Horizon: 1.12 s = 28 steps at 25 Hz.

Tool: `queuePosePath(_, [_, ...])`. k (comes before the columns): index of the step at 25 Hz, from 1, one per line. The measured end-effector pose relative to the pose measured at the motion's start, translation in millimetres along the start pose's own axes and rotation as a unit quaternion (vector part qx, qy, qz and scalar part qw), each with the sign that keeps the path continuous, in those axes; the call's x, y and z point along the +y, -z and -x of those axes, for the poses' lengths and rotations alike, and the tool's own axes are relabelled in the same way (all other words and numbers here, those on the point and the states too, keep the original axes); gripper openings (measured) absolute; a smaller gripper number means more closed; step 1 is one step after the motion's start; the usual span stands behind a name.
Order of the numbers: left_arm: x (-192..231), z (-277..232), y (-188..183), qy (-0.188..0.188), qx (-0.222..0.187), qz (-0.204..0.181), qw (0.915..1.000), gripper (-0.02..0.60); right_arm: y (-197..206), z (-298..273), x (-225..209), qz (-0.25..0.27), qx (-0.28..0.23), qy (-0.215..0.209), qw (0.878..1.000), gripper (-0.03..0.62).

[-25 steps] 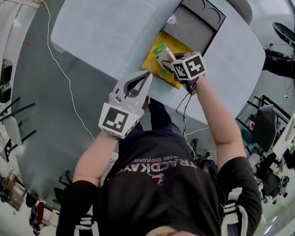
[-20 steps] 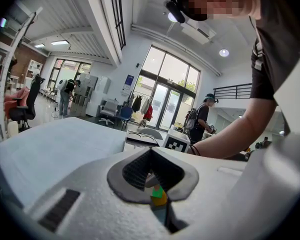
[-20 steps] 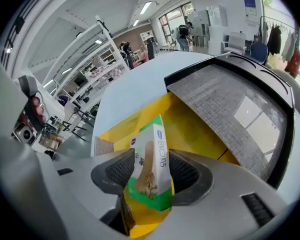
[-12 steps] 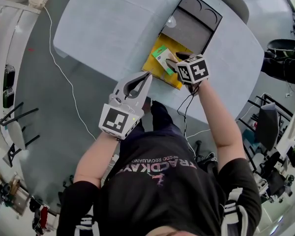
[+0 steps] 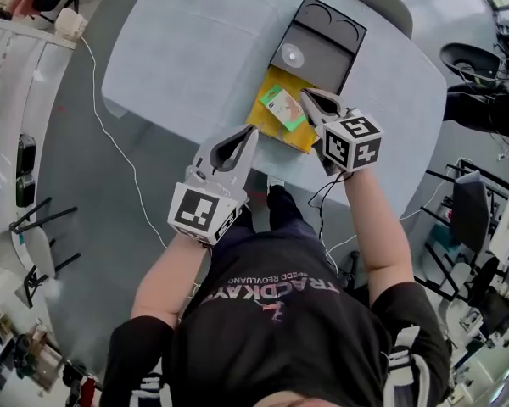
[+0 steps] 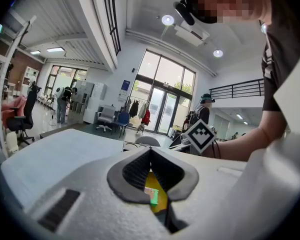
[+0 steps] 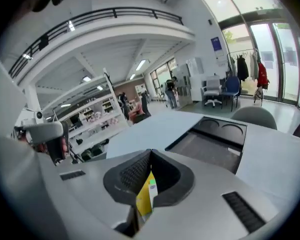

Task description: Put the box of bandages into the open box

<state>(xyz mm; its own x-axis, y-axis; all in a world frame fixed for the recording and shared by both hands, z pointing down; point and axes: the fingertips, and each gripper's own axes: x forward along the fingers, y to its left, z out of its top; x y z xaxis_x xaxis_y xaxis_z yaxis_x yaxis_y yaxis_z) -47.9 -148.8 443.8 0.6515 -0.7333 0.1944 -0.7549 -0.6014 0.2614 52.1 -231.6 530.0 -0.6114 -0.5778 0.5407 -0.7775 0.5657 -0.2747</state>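
Note:
The bandage box (image 5: 282, 107), white with green ends, lies flat inside the open box's yellow tray (image 5: 299, 136); the black lid (image 5: 318, 45) lies folded back beyond it. My right gripper (image 5: 309, 98) hovers above the tray's right side, clear of the bandage box. Its jaws have just closed and are shut with nothing between them. In the right gripper view the bandage box (image 7: 152, 190) shows below the shut tips. My left gripper (image 5: 254, 130) is shut and empty at the table's near edge. Through its jaws I see the bandage box (image 6: 151, 195).
The pale table (image 5: 195, 49) carries only the open box. A grey chair (image 5: 382, 2) stands at its far side. A white cable (image 5: 110, 138) runs over the floor at the left. Black office chairs (image 5: 479, 62) crowd the right.
The right gripper has let go of the bandage box, lifted away from the tray and shut. The box stays in the yellow tray. The left gripper has risen a little.

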Motion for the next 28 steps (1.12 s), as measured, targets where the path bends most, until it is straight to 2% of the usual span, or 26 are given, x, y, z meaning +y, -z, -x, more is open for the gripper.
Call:
queuePosePath(4, [-7.5, 7.4, -34.1, 0.002, -0.028, -0.011, 0.9995, 0.017, -45.3, 42.3, 20.3, -0.008, -0.095, -0.001, 0.995, 0.012])
queuePosePath(12, [-27.5, 33.8, -94.4, 0.014, -0.062, -0.028, 0.9976, 0.017, -108.9, 138.2, 69.7, 0.021, -0.206, 0.017, 0.978, 0.011])
queuePosePath(20, [-46.0, 59.3, -126.5, 0.048, -0.079, -0.054, 0.9942, 0.016, -136.1, 199.5, 118.0, 0.073, -0.256, 0.048, 0.963, 0.011])
queuePosePath(28, [-53.1, 87.6, -121.3, 0.074, -0.074, -0.06, 0.9927, 0.017, -109.7, 208.1, 155.1, 0.065, -0.254, 0.067, 0.963, 0.011])
